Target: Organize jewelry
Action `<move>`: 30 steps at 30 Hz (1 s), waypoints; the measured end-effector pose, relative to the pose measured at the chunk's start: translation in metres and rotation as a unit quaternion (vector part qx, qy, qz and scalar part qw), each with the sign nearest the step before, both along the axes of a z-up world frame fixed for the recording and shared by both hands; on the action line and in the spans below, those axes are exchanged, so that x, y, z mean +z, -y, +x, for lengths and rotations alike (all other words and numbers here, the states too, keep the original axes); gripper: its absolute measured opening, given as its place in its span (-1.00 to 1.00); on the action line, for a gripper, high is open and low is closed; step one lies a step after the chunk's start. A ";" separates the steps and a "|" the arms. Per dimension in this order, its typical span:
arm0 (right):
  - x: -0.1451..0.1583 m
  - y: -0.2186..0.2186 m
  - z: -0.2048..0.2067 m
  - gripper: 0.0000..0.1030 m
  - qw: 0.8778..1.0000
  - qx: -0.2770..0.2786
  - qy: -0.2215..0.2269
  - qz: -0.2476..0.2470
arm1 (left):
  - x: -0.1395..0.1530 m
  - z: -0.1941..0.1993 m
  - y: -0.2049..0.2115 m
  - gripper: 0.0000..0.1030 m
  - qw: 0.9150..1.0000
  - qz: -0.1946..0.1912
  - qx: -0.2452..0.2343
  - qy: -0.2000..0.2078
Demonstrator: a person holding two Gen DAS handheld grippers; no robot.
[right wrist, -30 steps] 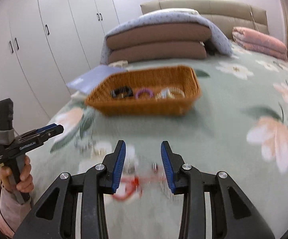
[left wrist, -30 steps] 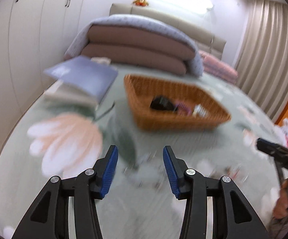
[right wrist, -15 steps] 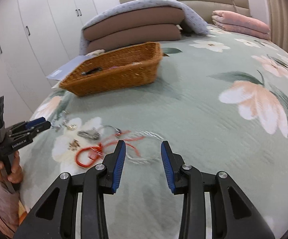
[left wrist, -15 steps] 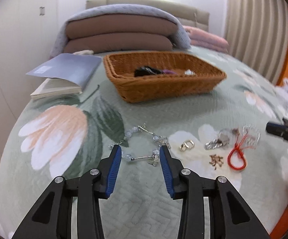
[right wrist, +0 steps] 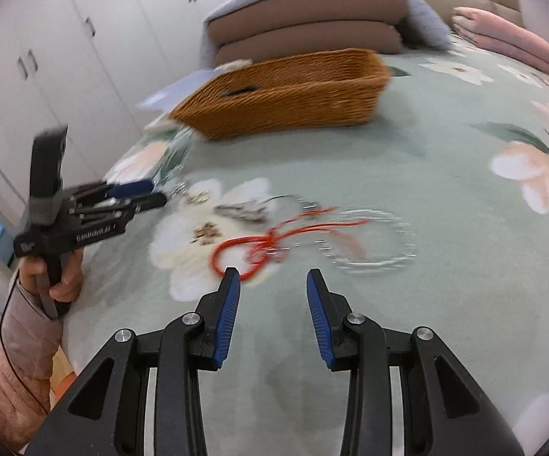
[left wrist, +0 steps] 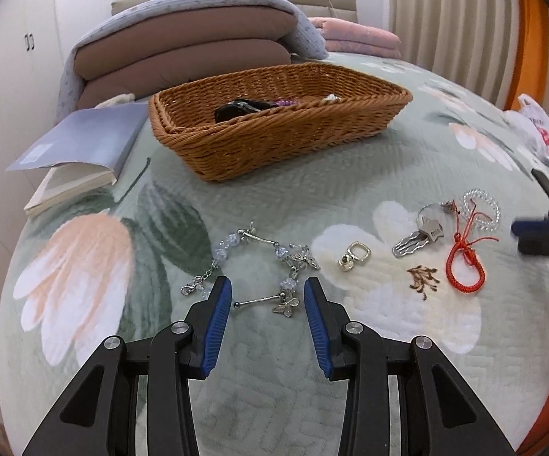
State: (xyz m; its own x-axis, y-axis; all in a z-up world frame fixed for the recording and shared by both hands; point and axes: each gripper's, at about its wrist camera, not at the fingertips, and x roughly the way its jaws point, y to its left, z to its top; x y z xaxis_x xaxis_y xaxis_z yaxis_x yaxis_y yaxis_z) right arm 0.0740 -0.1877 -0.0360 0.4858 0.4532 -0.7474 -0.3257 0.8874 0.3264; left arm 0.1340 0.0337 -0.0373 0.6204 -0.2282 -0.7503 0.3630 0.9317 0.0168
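Note:
A silver bracelet with clear beads and butterfly charms (left wrist: 259,262) lies on the green floral bedspread. My left gripper (left wrist: 268,300) is open and empty, its jaws either side of the bracelet's near edge. To the right lie a gold ring (left wrist: 355,255), a key on a ring (left wrist: 420,233), a brown brooch (left wrist: 422,276), a red cord bracelet (left wrist: 464,262) and a clear coil band (left wrist: 481,205). My right gripper (right wrist: 273,296) is open and empty just short of the red cord (right wrist: 251,250). A wicker basket (left wrist: 274,140) behind holds several pieces.
An open book (left wrist: 81,152) lies left of the basket. Stacked folded quilts (left wrist: 191,49) sit behind it. White wardrobes (right wrist: 46,57) line the left side. The bed edge drops off close to my left gripper (right wrist: 84,209) in the right wrist view.
Both grippers have come lower and closer to the jewelry on the bedspread. The left now brackets the butterfly bracelet; the right has closed in on the red cord.

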 end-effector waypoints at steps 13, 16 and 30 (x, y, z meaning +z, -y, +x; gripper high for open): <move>-0.017 -0.019 0.020 -0.34 0.998 -0.053 -0.031 -0.006 | 0.003 0.011 -0.007 -0.21 1.000 -0.004 -0.008 0.002; -0.015 -0.032 0.013 -0.37 0.998 -0.044 -0.005 -0.050 | 0.000 0.016 -0.004 -0.20 1.000 -0.002 -0.022 -0.008; -0.009 -0.009 -0.026 -0.88 0.998 -0.007 -0.007 -0.066 | -0.007 0.012 0.003 -0.21 0.999 0.012 -0.030 -0.026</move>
State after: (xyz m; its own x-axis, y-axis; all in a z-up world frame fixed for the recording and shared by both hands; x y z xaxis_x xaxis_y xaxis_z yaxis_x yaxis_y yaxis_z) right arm 0.0485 -0.1792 -0.0448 0.4808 0.3431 -0.8069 -0.3093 0.9275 0.2100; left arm 0.1463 0.0308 -0.0448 0.5670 -0.2450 -0.7864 0.4191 0.9077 0.0194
